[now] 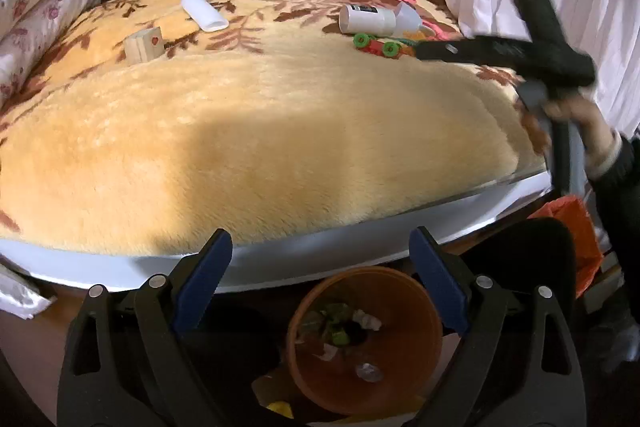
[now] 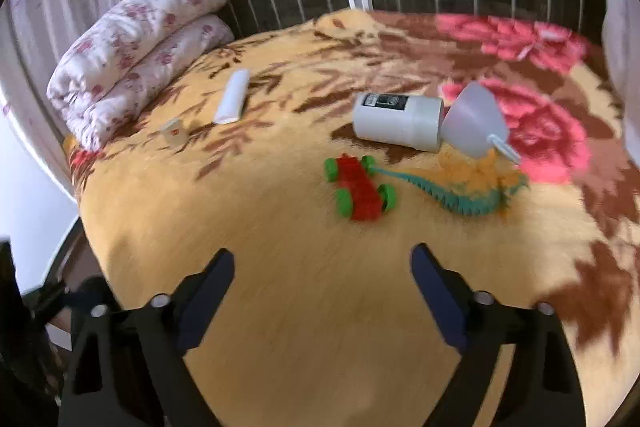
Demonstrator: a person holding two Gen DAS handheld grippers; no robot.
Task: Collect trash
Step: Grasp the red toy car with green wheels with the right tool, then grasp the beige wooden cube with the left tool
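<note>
Plush yellow blanket [image 2: 320, 307] covers the bed I'm working over. Below its edge stands one orange bin [image 1: 400, 379], mouth up, with several scraps inside. My left gripper [image 1: 320, 283] hangs above it, jaws spread and empty; my right gripper [image 2: 322, 291] is likewise wide apart over the blanket. One white canister [image 2: 398, 123] lies on its side, long axis left-right, beside one funnel [image 2: 476, 121]. I count one toy car [image 2: 360, 193].

The left gripper [image 1: 320, 255] had its blue-padded fingers [image 1: 208, 263] spread wide, holding nothing. The right gripper [image 2: 322, 273] was likewise agape and empty, gripped from below by the person's right hand [image 1: 576, 115], fingers pointing leftward.
</note>
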